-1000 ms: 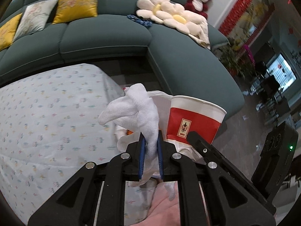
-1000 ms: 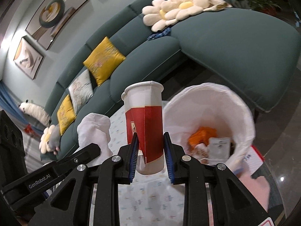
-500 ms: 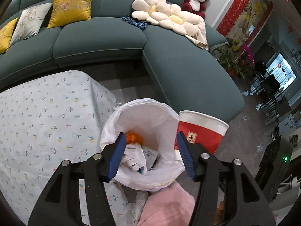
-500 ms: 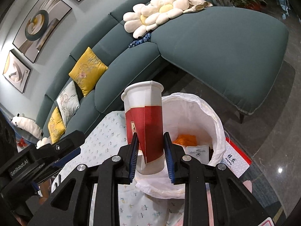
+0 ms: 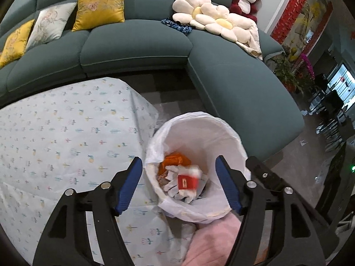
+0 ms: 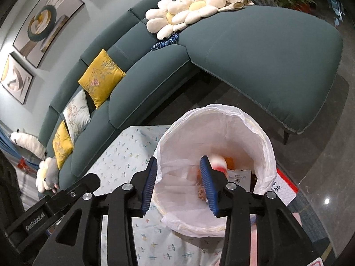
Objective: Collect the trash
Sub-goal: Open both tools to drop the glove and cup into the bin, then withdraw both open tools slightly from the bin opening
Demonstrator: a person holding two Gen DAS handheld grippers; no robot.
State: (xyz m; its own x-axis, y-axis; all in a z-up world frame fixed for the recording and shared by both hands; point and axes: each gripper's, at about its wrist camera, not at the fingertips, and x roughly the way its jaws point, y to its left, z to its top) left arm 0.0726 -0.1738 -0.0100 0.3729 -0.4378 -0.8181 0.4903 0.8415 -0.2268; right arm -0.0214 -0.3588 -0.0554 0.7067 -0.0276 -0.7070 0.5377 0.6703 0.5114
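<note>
Teal sofa at twelve o'clock; I hover both claws, left claw [image 5: 178, 185] and right claw [image 6: 178, 185], opening empty over the white-lined bin [image 5: 224, 130], where the red-and-white paper cup [image 5: 188, 180] lies so trash drops in.

Thin glossy plastic bin liner [image 5: 224, 137], paper cup [image 5: 187, 180]

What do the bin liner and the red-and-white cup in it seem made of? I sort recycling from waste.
Bin liner: thin white plastic film, it seems, slightly glossy and translucent, crinkled and folded over the rim. Cup: probably paper with a printed red band and matte white rim; it is blurred, so any coating cannot be told.
</note>
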